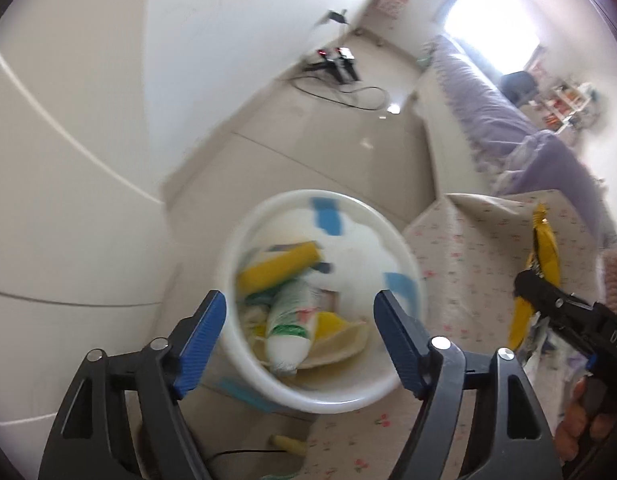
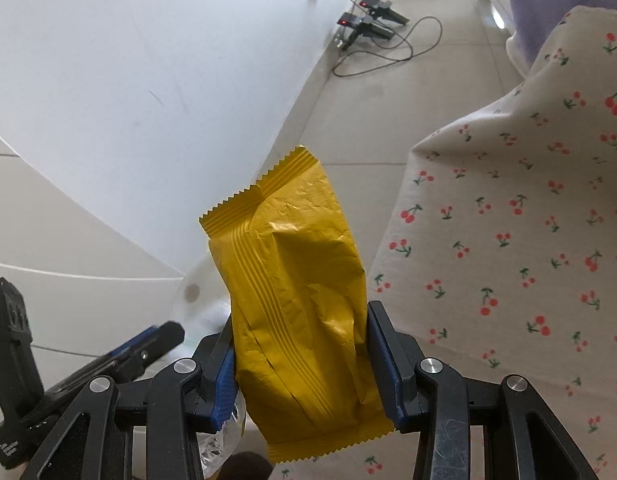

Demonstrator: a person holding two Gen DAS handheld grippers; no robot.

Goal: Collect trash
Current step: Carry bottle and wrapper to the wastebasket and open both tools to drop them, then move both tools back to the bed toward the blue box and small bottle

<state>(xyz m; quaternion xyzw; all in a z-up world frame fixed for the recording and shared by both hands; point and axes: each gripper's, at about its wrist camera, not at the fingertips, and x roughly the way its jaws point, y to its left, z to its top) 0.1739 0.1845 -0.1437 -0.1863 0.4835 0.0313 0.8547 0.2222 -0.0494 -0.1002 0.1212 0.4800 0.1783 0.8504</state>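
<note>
Wrapper to bin.
My right tongs (image 2: 300, 364) grasp yellow wrapper (image 2: 296, 300), long axis upright; white bin (image 1: 244, 364) lies left, under my released left tongs (image 1: 298, 336).

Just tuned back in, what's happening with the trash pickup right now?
A person is working two handheld grippers. The left gripper hangs open over the white bin, which already holds wrappers and a white-and-green packet. Nothing is between its fingers. The right gripper is clamped on a yellow snack bag, held in the air beside the cherry-print cloth and not yet over the bin.
</note>
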